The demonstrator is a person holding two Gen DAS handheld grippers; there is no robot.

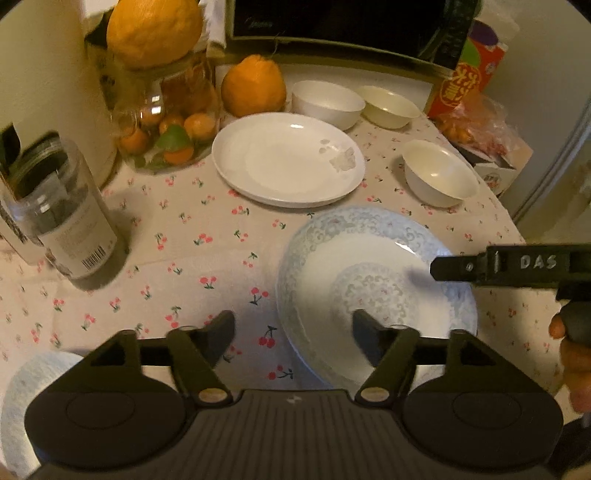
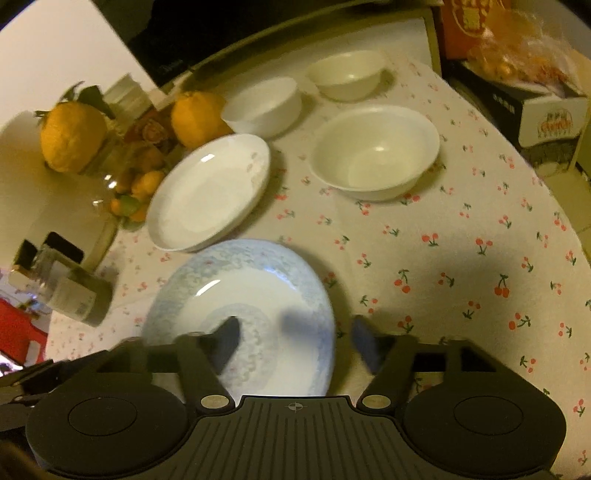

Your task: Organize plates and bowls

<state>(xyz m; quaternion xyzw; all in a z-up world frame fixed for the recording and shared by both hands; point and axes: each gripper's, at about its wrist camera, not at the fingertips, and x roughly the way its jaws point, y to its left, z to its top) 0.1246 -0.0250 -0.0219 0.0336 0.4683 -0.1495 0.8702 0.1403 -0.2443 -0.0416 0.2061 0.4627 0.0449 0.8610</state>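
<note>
Cherry-print tablecloth covers the surface; dark microwave at the back, against a pale wall.

Task items, all on the cloth:
- Blue-patterned plate nearest the cameras, flat, empty.
- Plain white plate just behind it, apart from it, with a faint floral mark on one side of the rim.
- Three pale bowls, upright and empty: near bowl beside the white plate, white bowl and cream bowl further back, close together, near the microwave.

Left claw: open, nothing between the fingers. Hangs over the near-left edge of the blue-patterned plate, one finger above the plate, the other above bare cloth. Cannot tell whether it touches.

Right claw: open, empty. Straddles the near-right rim of the same plate, left finger over the plate's centre pattern, right finger over cloth. Its shadow falls on the plate. In the left wrist view it enters from the right, with part of a hand behind it.

Clutter on the left: glass jar of small citrus with a large orange fruit on top, a second orange beside it, a labelled clear jar. Red box and a bag of fruit at far right.
</note>
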